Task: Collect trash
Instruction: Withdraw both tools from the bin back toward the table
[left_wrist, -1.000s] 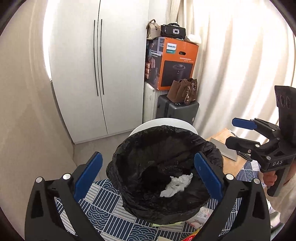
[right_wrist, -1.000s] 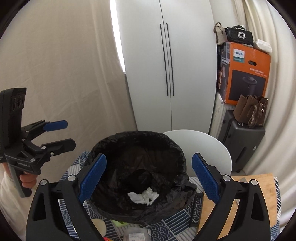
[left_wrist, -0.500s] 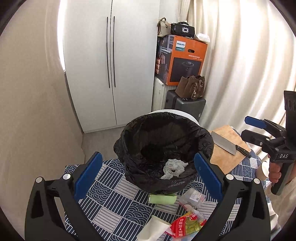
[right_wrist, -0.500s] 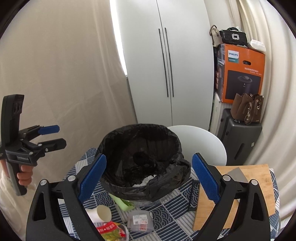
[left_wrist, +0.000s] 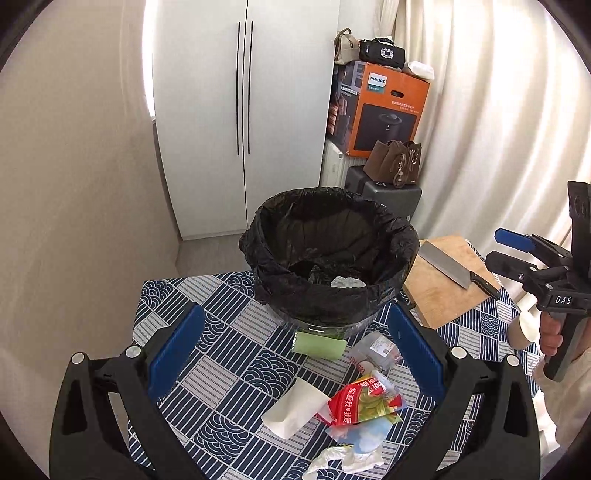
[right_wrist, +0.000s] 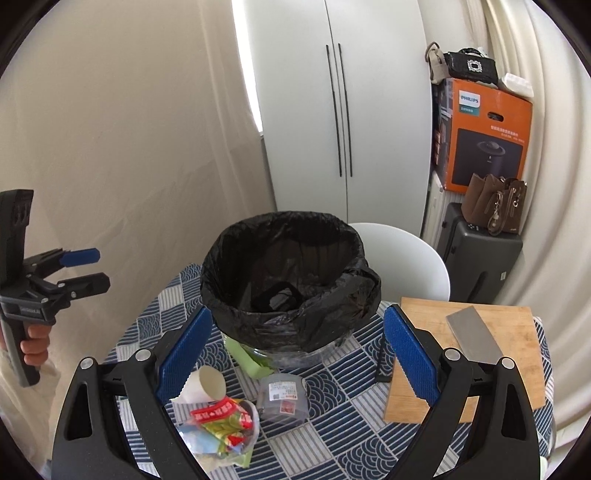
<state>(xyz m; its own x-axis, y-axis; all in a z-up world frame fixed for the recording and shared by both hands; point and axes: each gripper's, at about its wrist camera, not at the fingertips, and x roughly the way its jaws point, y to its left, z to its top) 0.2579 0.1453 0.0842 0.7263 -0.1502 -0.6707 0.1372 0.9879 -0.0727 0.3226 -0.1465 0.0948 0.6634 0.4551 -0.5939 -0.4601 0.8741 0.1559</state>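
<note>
A bin with a black liner (left_wrist: 325, 295) (right_wrist: 291, 314) stands on the blue patterned tablecloth, and a crumpled white tissue (left_wrist: 347, 282) lies inside it. In front of it lie a green packet (left_wrist: 319, 345) (right_wrist: 243, 354), a clear plastic packet (left_wrist: 375, 350) (right_wrist: 284, 398), a red snack wrapper (left_wrist: 364, 404) (right_wrist: 221, 421), a white paper cup (left_wrist: 295, 408) (right_wrist: 205, 384) and crumpled clear plastic (left_wrist: 347, 458). My left gripper (left_wrist: 295, 314) (right_wrist: 103, 269) is open and empty, held above the litter. My right gripper (right_wrist: 297, 314) (left_wrist: 493, 246) is open too, with nothing in it.
A wooden cutting board (left_wrist: 439, 291) (right_wrist: 517, 325) with a cleaver (left_wrist: 448, 264) (right_wrist: 472, 334) lies right of the bin. A white chair (right_wrist: 406, 258) stands behind the table. A suitcase, bags and an orange box (left_wrist: 384, 110) are stacked beside the white wardrobe.
Both grippers have drawn back from over the bin toward the near side of the table. The litter in front of the bin has come into view. Both stayed open.
</note>
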